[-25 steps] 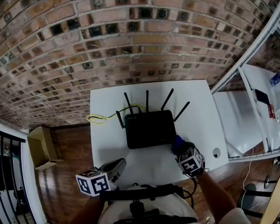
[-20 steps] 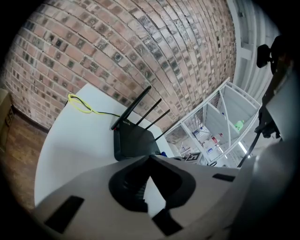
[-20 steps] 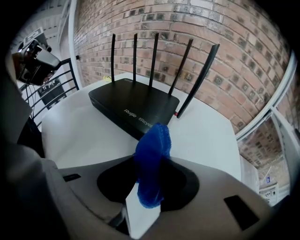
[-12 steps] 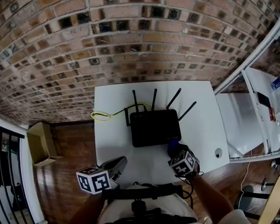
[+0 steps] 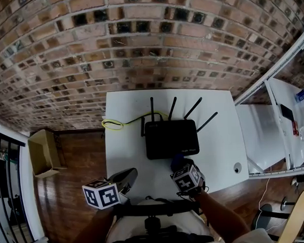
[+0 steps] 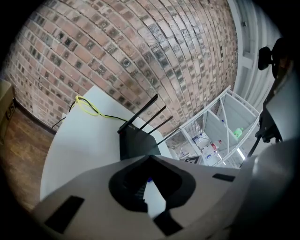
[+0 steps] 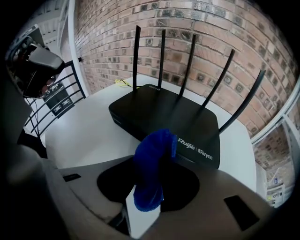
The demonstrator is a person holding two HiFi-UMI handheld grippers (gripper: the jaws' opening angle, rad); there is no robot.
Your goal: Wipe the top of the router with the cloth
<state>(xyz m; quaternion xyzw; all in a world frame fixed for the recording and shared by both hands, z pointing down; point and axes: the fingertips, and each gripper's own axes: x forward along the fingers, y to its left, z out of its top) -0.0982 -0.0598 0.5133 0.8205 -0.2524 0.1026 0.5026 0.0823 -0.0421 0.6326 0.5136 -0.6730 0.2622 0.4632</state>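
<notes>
The black router (image 5: 171, 137) lies on the white table (image 5: 128, 154) with its antennas up at the far side, and shows again in the left gripper view (image 6: 136, 145). My right gripper (image 5: 180, 166) is shut on a blue cloth (image 5: 178, 160) at the router's near edge. In the right gripper view the cloth (image 7: 152, 159) sticks up from the gripper (image 7: 149, 190) and overlaps the router's (image 7: 164, 115) front rim left of its logo; contact cannot be judged. My left gripper (image 5: 127, 176) hovers over the table's near left part, shut and empty (image 6: 152, 190).
A yellow cable (image 5: 112, 125) loops behind the router's left side. A round hole (image 5: 236, 167) sits near the table's right front corner. A brick wall stands behind. A cardboard box (image 5: 43, 154) lies on the wooden floor at left, and a second white table (image 5: 262, 134) at right.
My right gripper has carried the cloth leftward along the router's near edge, from its right corner toward the middle. The left gripper has barely shifted.
</notes>
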